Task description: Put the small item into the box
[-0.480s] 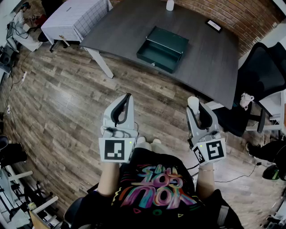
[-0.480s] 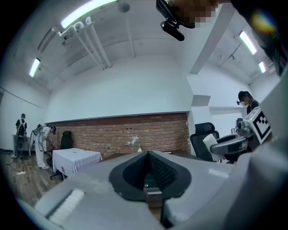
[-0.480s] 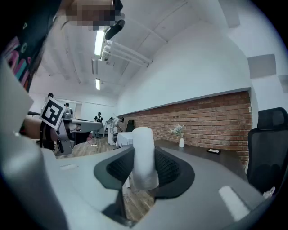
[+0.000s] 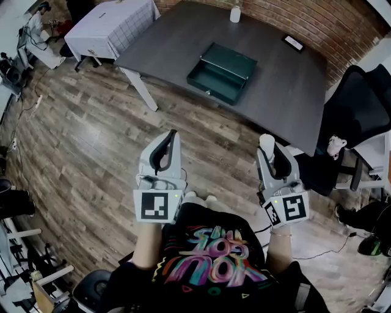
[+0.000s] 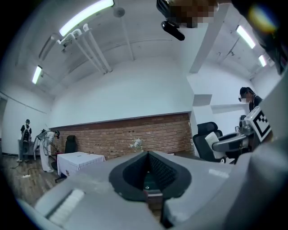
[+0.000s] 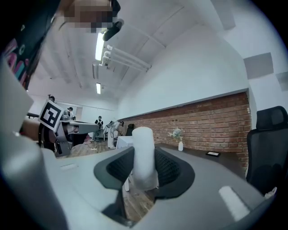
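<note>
Head view. Both grippers are held out in front of the body over the wood floor [image 4: 85, 153], short of the worktop's [image 4: 287, 85] near edge.
- The left gripper [image 4: 173, 136] has its jaws pressed together with nothing in them.
- The right gripper [image 4: 272, 147] carries the small white cylinder [image 4: 266, 142], which stands up out of its jaws.
- The green box [image 4: 221, 73] lies open near the middle of the worktop, well apart from both grippers.
- A small bottle [image 4: 235, 13] stands at the far edge and an office chair [image 4: 360, 104] at the right end.

Change since half a second ago: the worktop and box sit slightly lower in this view and more of the bottle shows. The grippers keep their place before the torso. This probably means the person is closing on the worktop or the head has tipped up. The carry is under way and the drop has not begun.

Left gripper view. The left gripper [image 5: 148, 157] shows its jaws closed tip to tip and empty. A brick wall [image 5: 135, 132] lies beyond.

Right gripper view. The right gripper [image 6: 144, 155] pinches the cylinder [image 6: 144, 139] upright between its pads, so it is gripped and not loose. The worktop [image 6: 211, 164] stretches ahead on the right, and the bottle [image 6: 180, 146] is at its far edge. The box does not show in this view.

The item must next be brought over the worktop to the open box.
</note>
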`<state>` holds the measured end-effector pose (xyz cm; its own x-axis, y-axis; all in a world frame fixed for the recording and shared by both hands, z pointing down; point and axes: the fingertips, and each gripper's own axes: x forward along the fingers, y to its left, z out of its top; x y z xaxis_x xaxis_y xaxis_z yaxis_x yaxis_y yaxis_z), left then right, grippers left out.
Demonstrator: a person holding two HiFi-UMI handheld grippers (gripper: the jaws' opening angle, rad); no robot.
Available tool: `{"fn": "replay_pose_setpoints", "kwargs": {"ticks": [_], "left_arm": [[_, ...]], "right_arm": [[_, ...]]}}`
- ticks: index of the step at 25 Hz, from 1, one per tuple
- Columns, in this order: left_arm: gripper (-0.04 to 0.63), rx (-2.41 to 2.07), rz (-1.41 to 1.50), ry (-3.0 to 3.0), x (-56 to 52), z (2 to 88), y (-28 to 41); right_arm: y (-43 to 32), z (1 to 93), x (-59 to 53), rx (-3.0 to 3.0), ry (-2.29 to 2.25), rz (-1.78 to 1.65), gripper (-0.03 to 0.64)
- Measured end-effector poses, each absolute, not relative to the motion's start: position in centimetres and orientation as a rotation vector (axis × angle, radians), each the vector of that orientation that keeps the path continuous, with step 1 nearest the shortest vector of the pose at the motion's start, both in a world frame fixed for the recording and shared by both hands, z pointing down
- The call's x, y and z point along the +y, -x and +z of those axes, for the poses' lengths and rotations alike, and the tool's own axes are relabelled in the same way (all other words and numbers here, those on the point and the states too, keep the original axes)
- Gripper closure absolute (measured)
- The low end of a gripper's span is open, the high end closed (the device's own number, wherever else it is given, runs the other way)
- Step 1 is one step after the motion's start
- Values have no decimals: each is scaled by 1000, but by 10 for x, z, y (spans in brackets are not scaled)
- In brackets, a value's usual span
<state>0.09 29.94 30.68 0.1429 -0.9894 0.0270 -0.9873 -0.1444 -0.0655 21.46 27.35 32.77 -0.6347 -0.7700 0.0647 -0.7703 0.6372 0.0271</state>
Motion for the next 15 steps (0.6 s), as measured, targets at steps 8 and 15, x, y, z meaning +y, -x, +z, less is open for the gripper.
{"fn": "replay_pose_setpoints", "kwargs": {"ticks": [8, 15], "left_arm": [[594, 2085, -110, 2309, 304, 311, -3], [594, 2098, -112, 2304, 276, 318, 13]], "right_arm": [[-216, 335, 272, -2799, -1250, 27, 476], [-196, 349, 243, -2792, -1220, 59, 476]]}}
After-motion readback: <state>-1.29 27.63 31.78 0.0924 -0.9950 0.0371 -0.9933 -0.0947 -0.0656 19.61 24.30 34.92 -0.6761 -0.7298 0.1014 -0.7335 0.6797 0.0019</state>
